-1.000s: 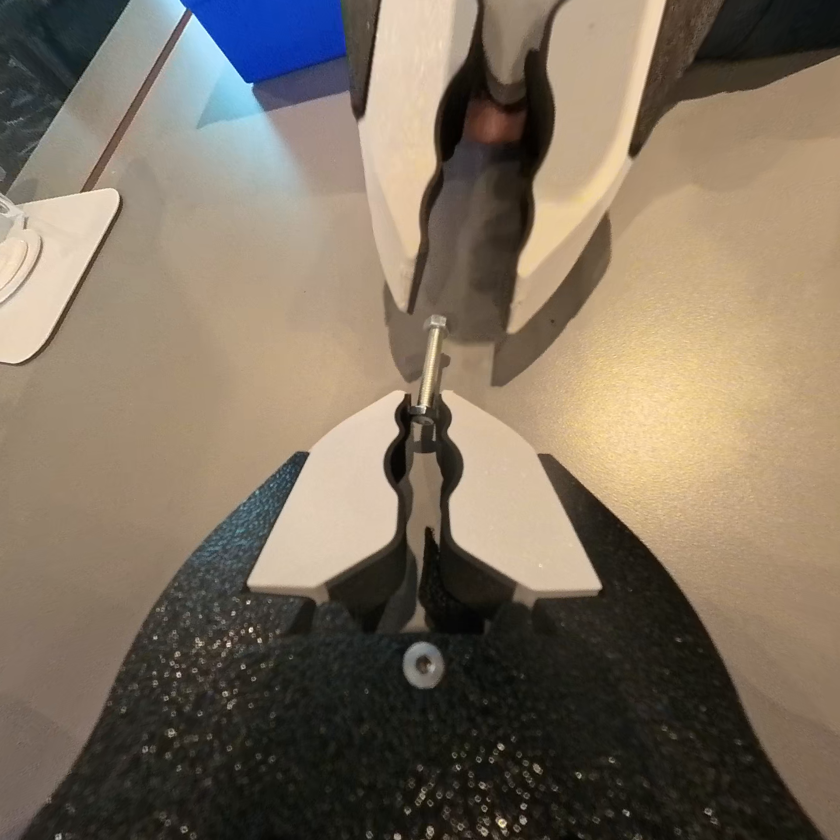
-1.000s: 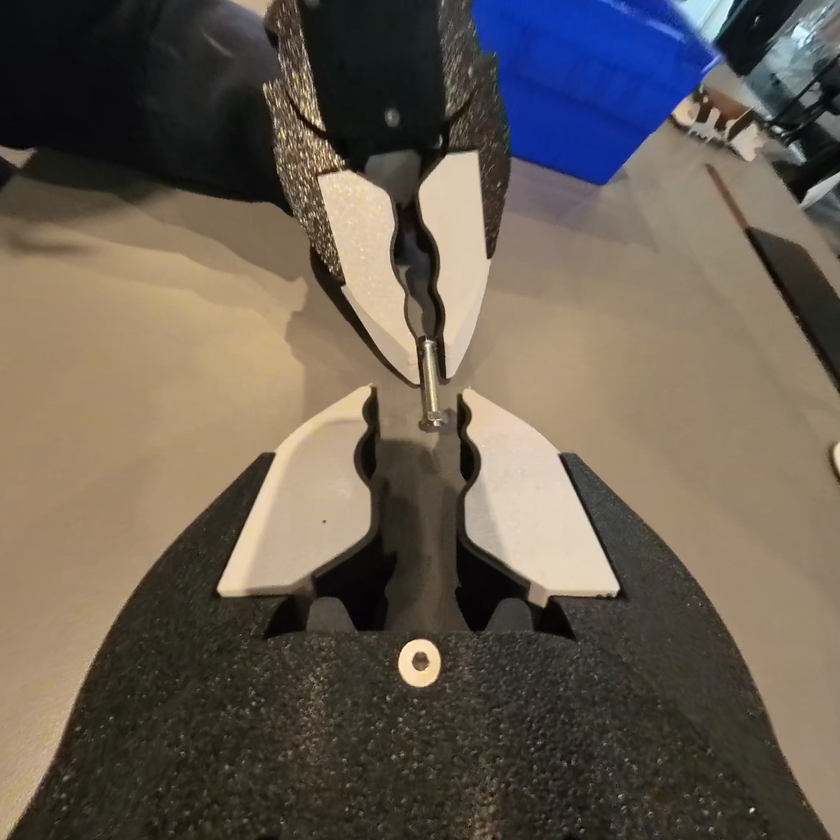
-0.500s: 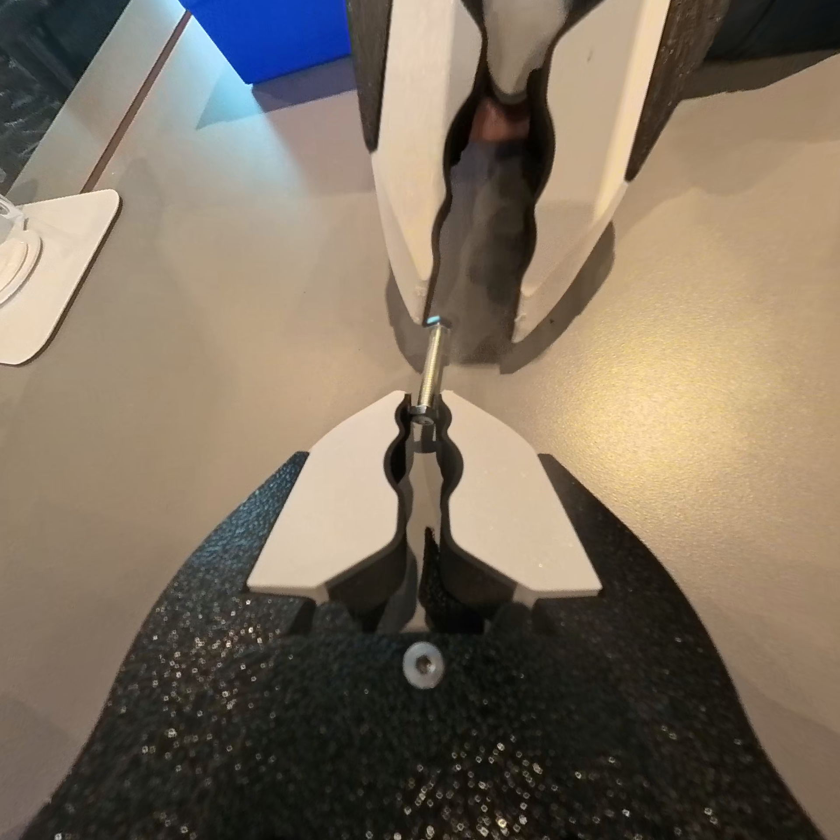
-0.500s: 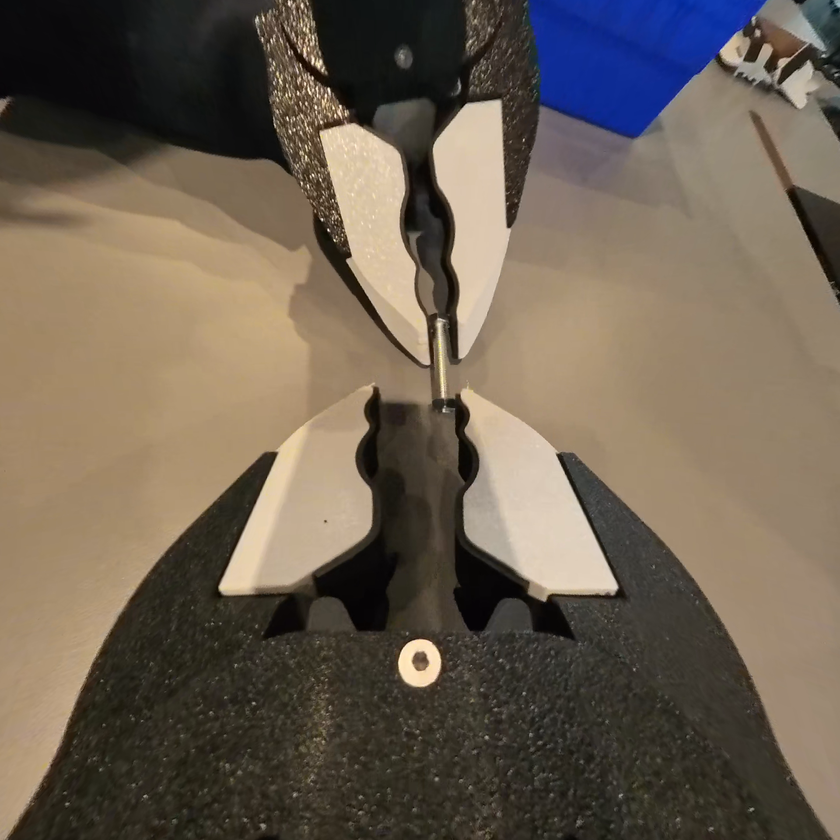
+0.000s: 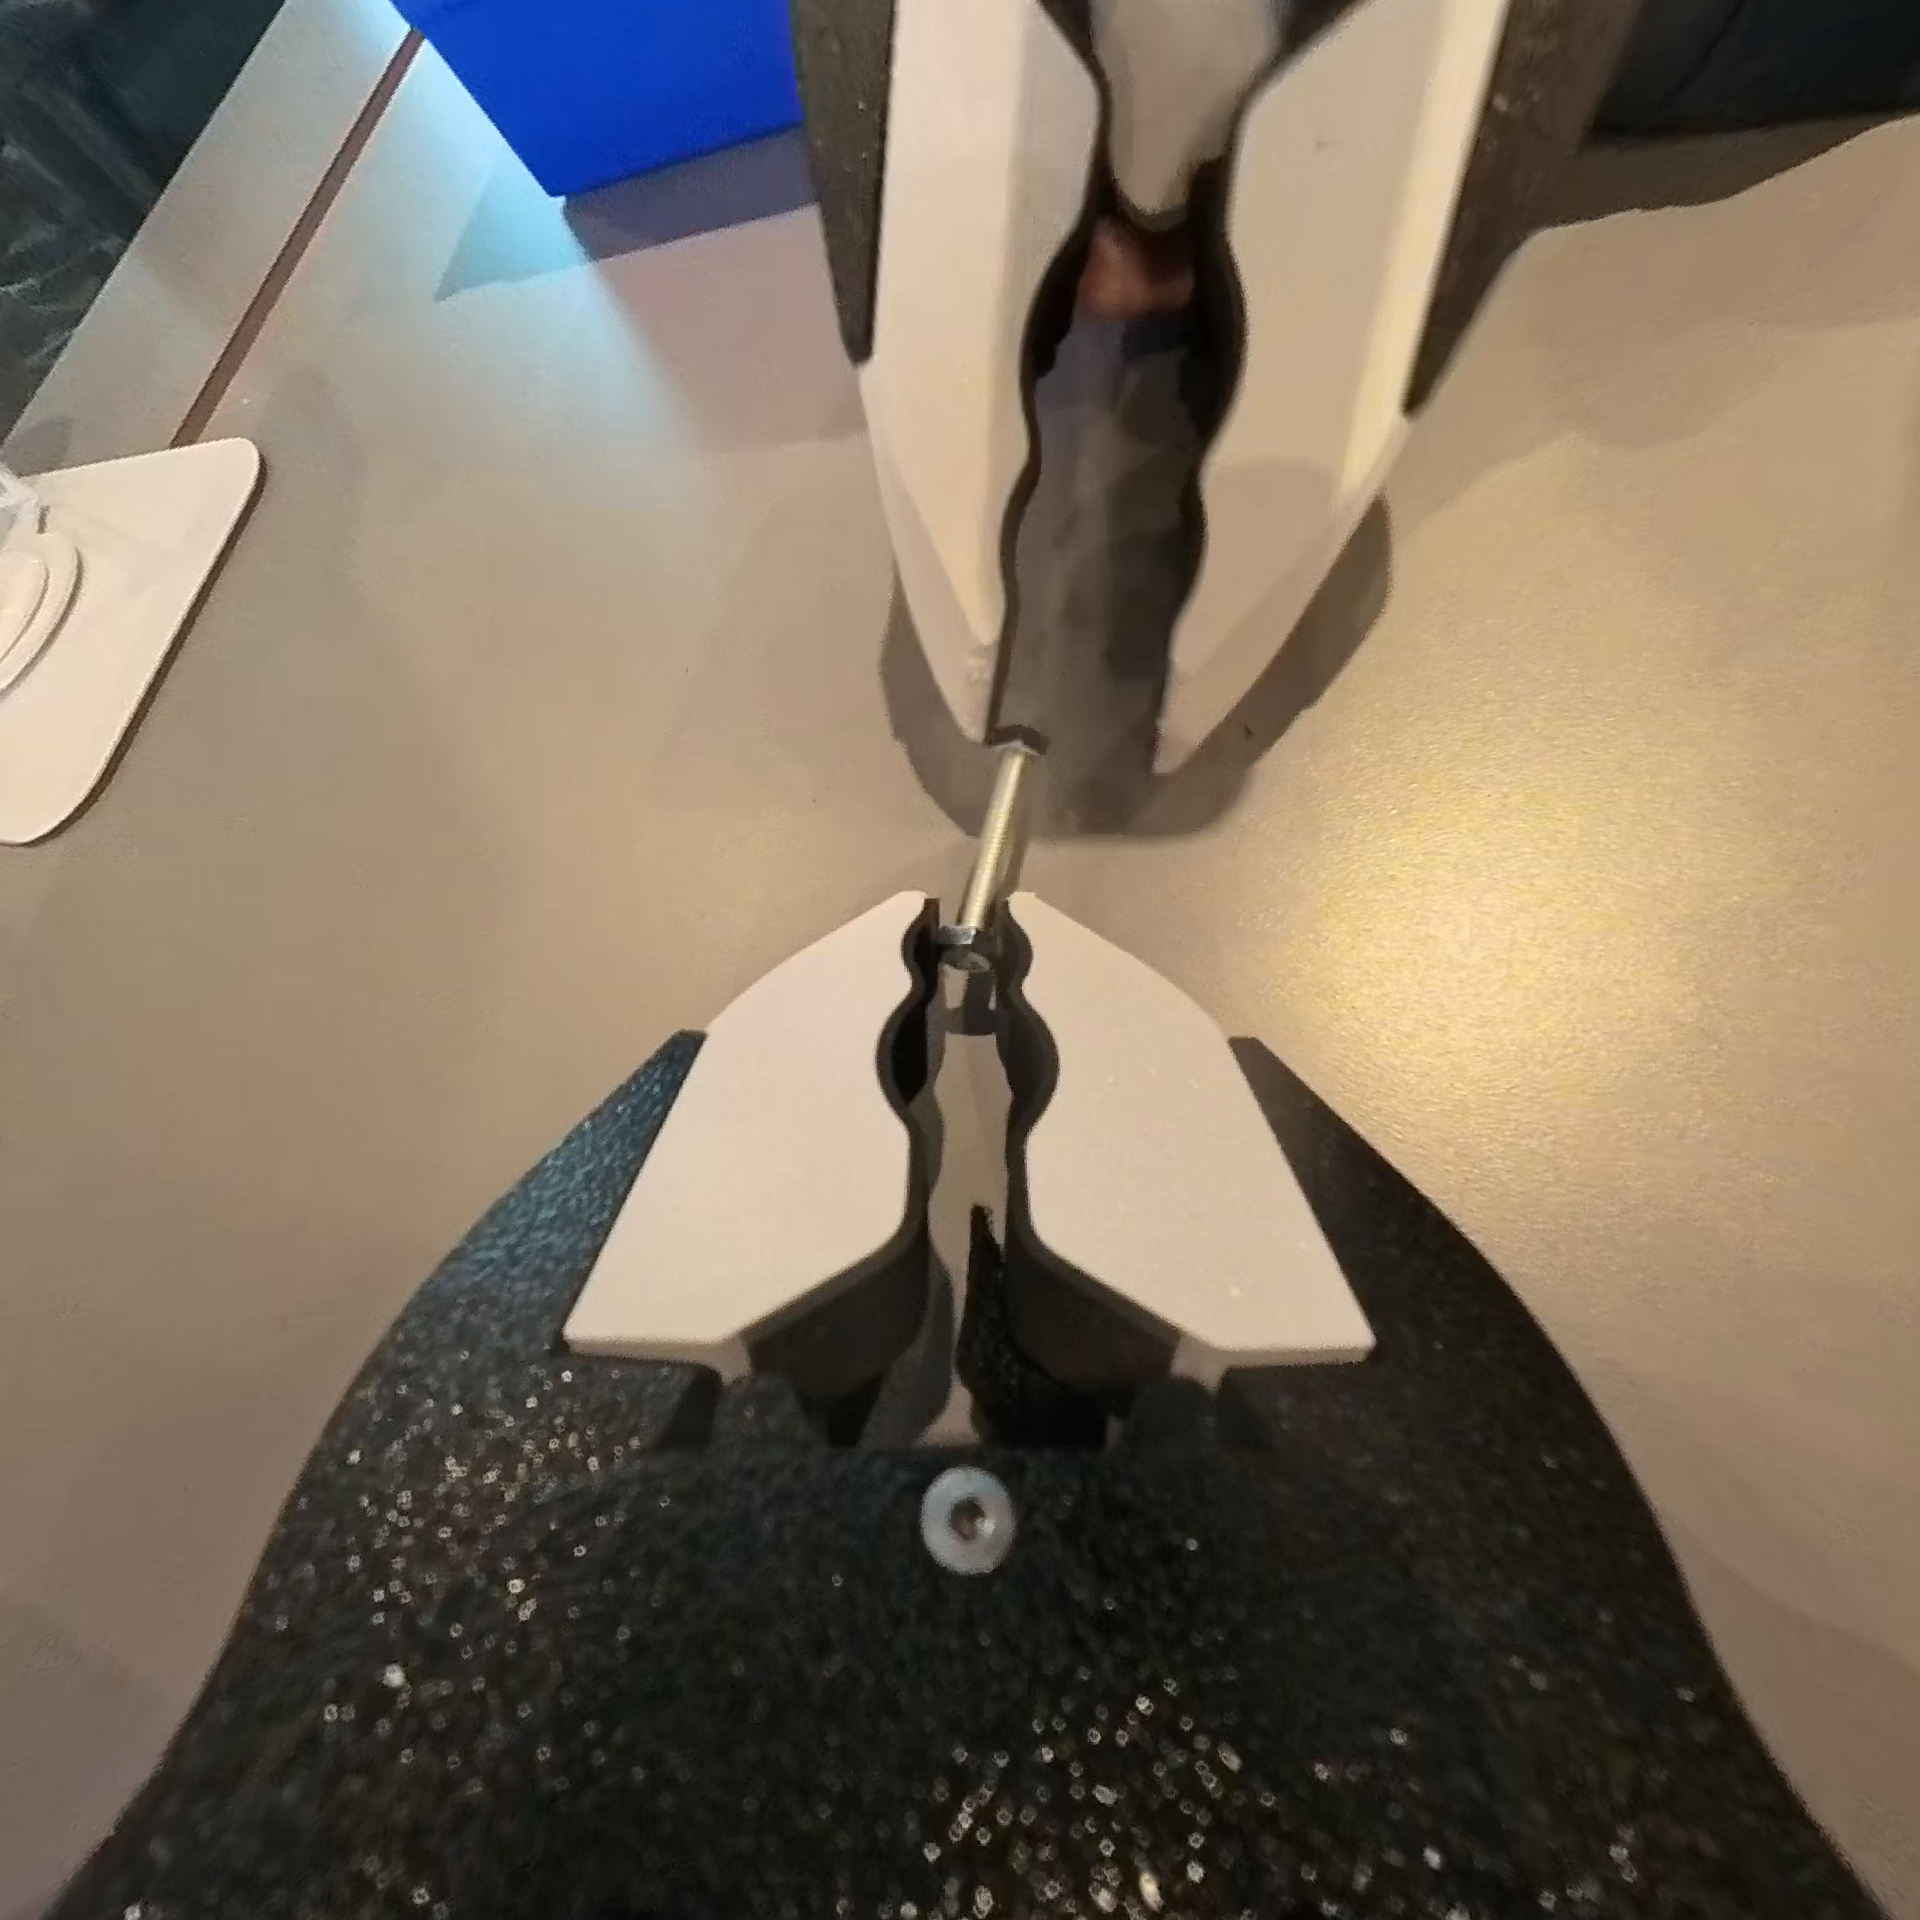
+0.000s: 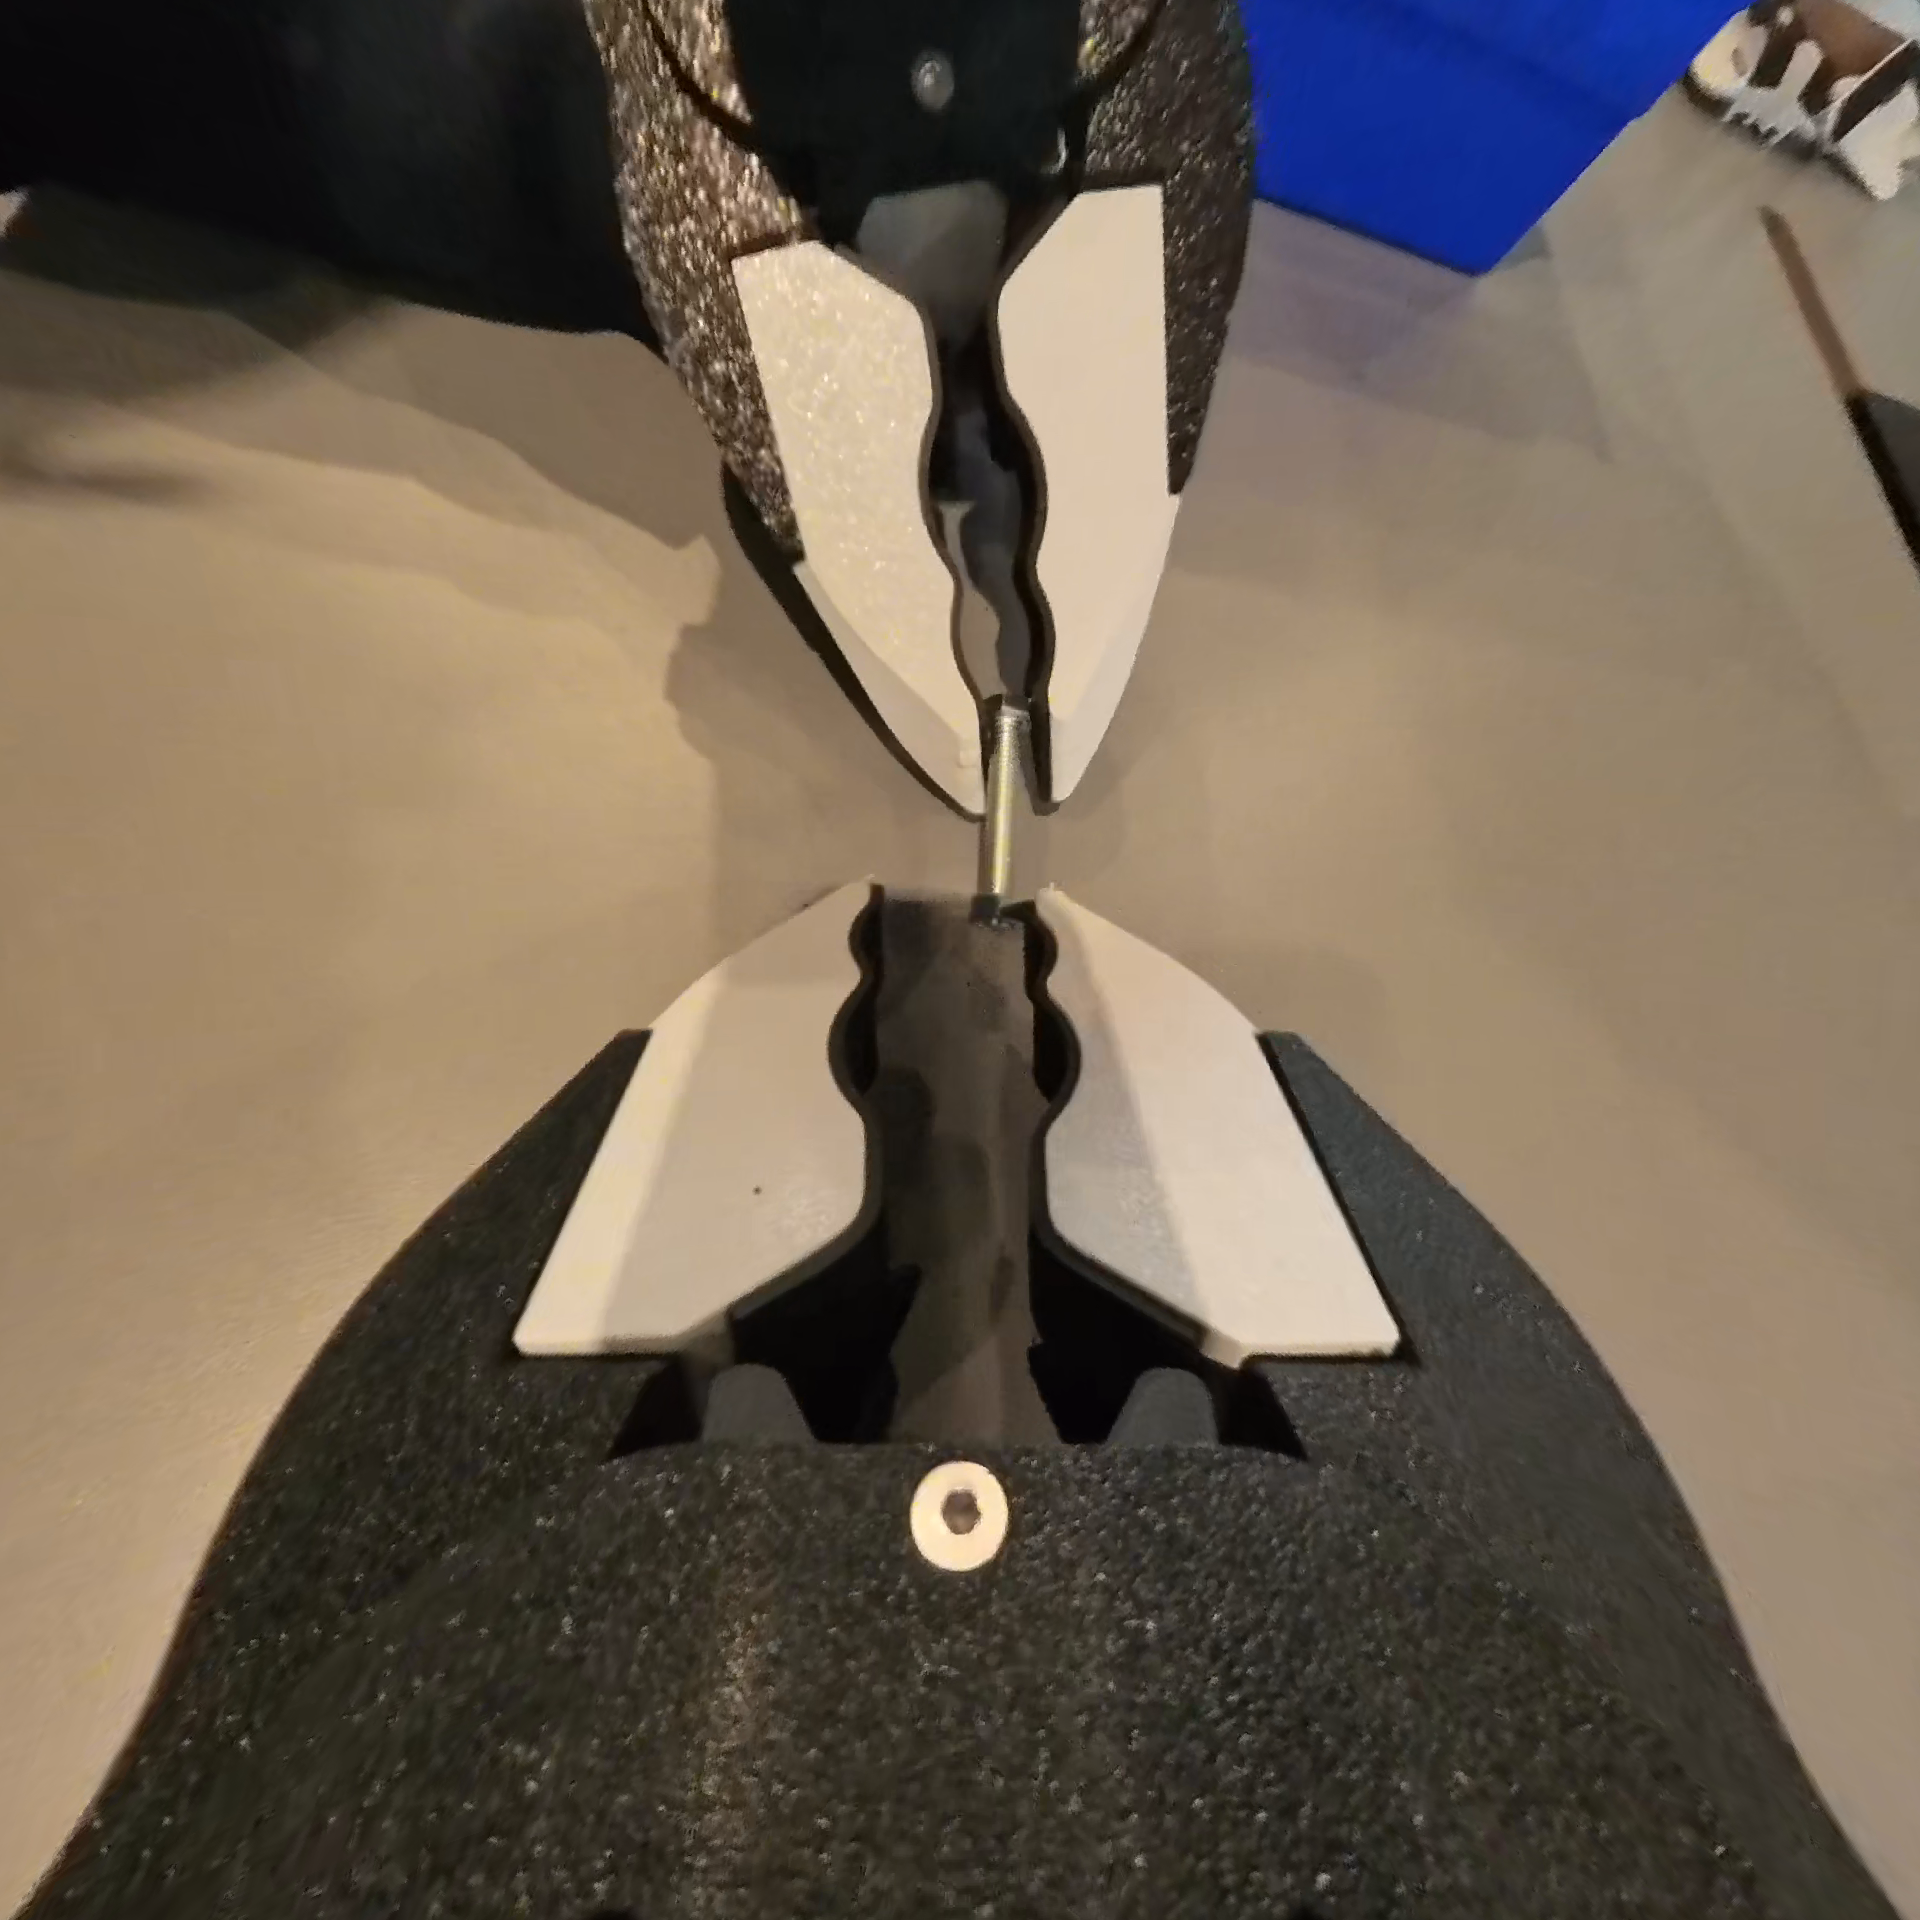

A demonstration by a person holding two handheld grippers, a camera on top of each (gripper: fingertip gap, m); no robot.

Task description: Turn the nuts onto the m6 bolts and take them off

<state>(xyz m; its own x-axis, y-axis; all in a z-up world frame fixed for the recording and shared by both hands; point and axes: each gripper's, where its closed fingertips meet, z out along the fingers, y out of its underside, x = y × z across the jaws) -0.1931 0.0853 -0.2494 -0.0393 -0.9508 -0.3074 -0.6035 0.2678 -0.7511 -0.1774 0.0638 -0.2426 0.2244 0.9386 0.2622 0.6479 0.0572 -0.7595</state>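
Grey tabletop [image 5: 520, 727] filled both views, matte and lit warm on one side. Nearest in the left wrist view, the left gripper [image 5: 964, 920] was nearly closed, its white fingers [image 5: 800, 1122] pinching a small nut [image 5: 961, 940] at their very tips. From that nut a thin threaded bolt [image 5: 995, 842] ran forward and up, held off the table. Its head met the inner edge of one finger of the right gripper [image 5: 1075, 748], which faced the left one tip to tip. In the right wrist view the right gripper [image 6: 961, 899] stood open with a wide gap, the bolt [image 6: 1000, 821] head just beside one fingertip (whether it touched, I could not tell) and gripped by nothing there. Farther off lay a white board [image 5: 114, 623] at the table's edge and a blue bin [image 6: 1455, 114].
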